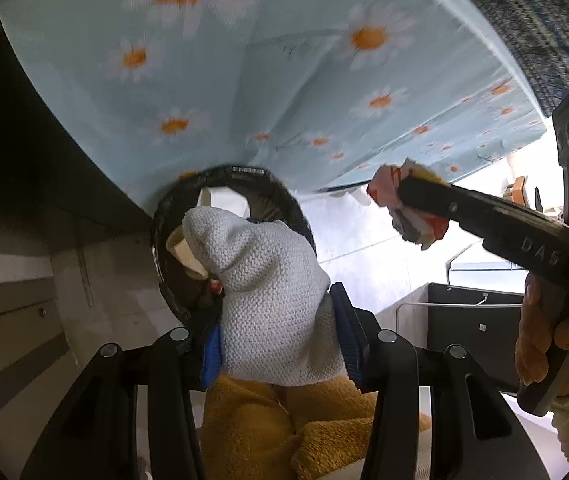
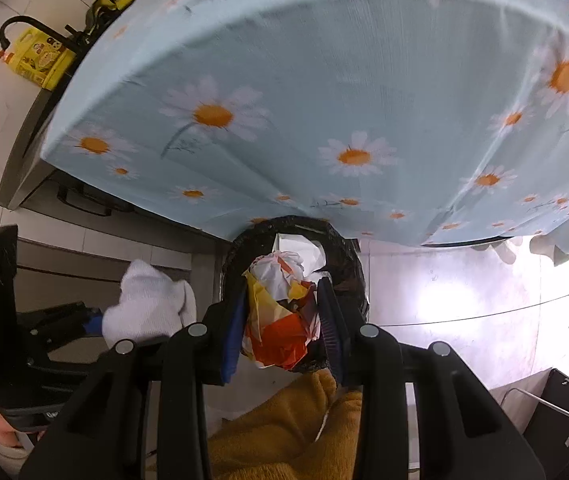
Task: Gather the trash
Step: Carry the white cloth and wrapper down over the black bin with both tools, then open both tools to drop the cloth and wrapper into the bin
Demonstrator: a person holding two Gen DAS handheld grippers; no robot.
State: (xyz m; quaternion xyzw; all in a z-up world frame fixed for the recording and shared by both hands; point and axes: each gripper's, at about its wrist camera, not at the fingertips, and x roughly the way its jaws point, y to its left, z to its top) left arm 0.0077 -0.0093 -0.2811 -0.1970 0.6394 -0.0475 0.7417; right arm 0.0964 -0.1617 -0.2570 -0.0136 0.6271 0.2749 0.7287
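Note:
My left gripper (image 1: 276, 320) is shut on a white knitted cloth (image 1: 268, 280), which bulges out over a black-lined trash bin (image 1: 284, 196) on the floor below. White paper lies inside the bin. My right gripper (image 2: 280, 320) is shut on a crumpled red, yellow and white wrapper (image 2: 280, 312), also above the trash bin (image 2: 348, 264). In the left wrist view the right gripper (image 1: 408, 200) comes in from the right with the wrapper (image 1: 404, 204) in its tips. In the right wrist view the left gripper (image 2: 96, 324) and the white cloth (image 2: 148, 304) show at the left.
A table with a light blue daisy cloth (image 1: 244, 80) overhangs just behind the bin. An orange-clad leg (image 2: 284, 432) is below the grippers. A black box (image 1: 472, 324) stands on the pale floor at the right. A yellow bottle (image 2: 40, 60) sits at the far left.

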